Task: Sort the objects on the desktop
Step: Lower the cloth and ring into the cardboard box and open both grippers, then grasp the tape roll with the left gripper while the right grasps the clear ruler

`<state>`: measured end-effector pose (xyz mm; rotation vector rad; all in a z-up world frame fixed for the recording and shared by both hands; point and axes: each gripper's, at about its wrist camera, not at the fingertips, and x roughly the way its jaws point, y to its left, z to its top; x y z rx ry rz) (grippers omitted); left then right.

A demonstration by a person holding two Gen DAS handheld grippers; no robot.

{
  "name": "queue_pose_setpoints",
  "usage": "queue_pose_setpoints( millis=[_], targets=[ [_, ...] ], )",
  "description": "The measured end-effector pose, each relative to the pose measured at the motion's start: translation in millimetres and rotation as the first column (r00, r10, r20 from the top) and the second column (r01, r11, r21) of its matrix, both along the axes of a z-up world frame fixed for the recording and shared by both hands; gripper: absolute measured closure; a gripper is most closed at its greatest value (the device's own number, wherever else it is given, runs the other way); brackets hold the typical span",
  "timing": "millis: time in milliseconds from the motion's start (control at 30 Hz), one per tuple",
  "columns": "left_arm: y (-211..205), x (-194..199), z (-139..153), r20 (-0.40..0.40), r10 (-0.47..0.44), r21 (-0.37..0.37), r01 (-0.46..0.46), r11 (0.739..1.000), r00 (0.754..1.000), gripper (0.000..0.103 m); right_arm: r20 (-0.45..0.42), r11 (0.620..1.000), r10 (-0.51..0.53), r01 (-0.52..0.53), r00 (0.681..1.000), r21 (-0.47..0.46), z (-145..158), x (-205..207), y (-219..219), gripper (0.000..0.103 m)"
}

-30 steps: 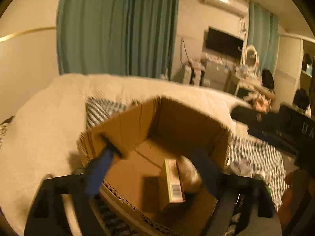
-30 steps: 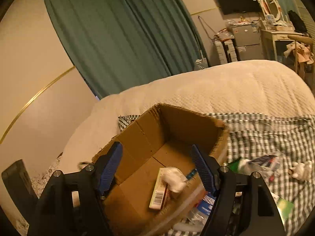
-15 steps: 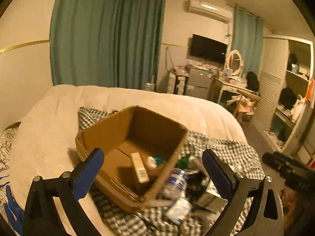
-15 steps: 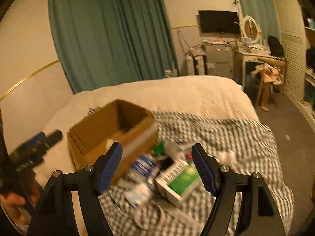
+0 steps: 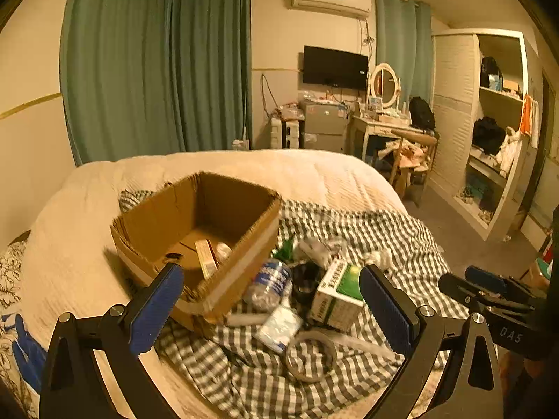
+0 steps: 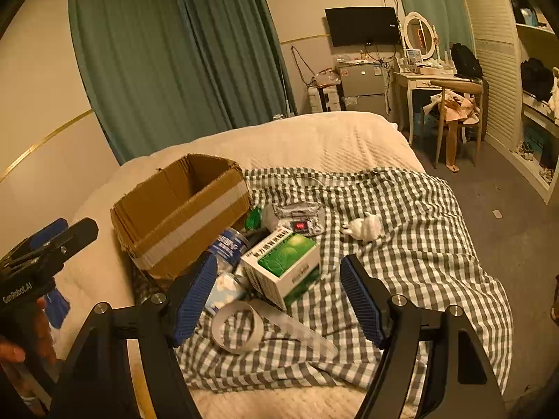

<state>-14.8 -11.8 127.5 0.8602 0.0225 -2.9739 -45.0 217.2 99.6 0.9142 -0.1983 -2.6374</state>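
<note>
Change: both tongs are pulling back from the cardboard box [image 5: 195,234].
Left tongs [image 5: 269,300]: released, empty.
Right tongs [image 6: 279,293]: released, hovering over the green carton [image 6: 283,262].
Meaning: 1 drop done; clutter on the bed [image 6: 314,139] is waiting.

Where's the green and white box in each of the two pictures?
Left wrist view: the green and white box sits low and right of centre on the checked cloth, near the right-hand finger.
Right wrist view: it lies near the middle, between the two fingers and a bit above them.
Shared landmark: the cardboard box stands to its left in both.
</note>
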Motion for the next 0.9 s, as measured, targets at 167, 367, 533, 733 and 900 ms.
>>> queue_pose_setpoints(
  millis=[167, 367, 533, 733, 900],
  targets=[
    [10, -6, -27, 0.047, -0.008, -0.007, 0.009, 1.0, 0.999, 0.0, 0.01, 1.0, -0.001, 0.001, 1.0, 0.018, -16, 0, 5, 0.03],
    [5, -12, -79, 0.095, -0.06, 0.013, 0.059, 0.998, 0.994, 0.0, 0.023, 1.0, 0.0, -0.001, 1.0, 0.015, -42, -12, 2, 0.026],
    [-10, -13, -130, 0.189, -0.073, 0.077, 0.059, 0.995, 0.979, 0.0, 0.063, 1.0, 0.016, -0.017, 0.998, 0.021, -68, -31, -2, 0.026],
    [-10, -32, -173, 0.273, -0.086, 0.28, 0.007, 0.96, 0.958, 0.0, 0.091, 0.998, 0.041, -0.046, 0.995, 0.052, -91, -44, -3, 0.026],
    [8, -47, -187, 0.298, -0.1, 0.263, 0.02, 0.965, 0.949, 0.0, 0.175, 0.991, 0.096, -0.111, 0.98, 0.074, -116, -67, -1, 0.026]
  ],
)
